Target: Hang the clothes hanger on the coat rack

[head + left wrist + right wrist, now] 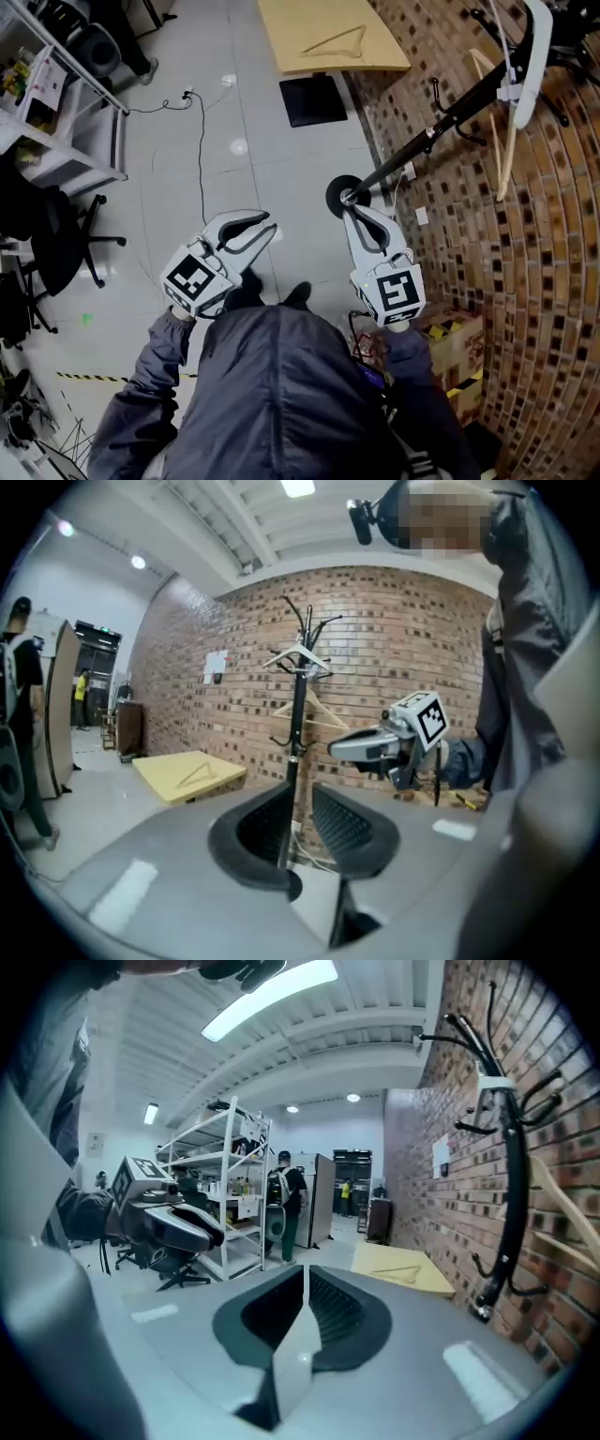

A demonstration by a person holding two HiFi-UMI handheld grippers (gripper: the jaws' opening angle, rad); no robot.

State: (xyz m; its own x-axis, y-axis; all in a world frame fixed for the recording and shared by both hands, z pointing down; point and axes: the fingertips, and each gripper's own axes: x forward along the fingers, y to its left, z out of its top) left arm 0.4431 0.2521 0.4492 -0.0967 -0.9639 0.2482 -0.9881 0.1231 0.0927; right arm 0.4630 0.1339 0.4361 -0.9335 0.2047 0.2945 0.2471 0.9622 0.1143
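Observation:
A black coat rack (pixel 441 122) stands by the brick wall, its round base just ahead of my right gripper (pixel 354 208). A wooden hanger (pixel 506 141) and a white hanger (pixel 530 66) hang on it. Another wooden hanger (pixel 337 42) lies on the yellow table (pixel 291 23) farther off. My right gripper (pixel 305 1283) is shut with nothing in it. My left gripper (pixel 267 228) is held beside it at the left, open and empty. In the left gripper view the rack's pole (pixel 298 724) shows through the gap of the left gripper (pixel 298 808).
The brick wall (pixel 525 281) runs along the right. A cardboard box (pixel 455 342) sits at its foot near my right arm. Shelving (pixel 56 122) and an office chair (pixel 56 244) stand at the left. A cable (pixel 200 141) crosses the floor.

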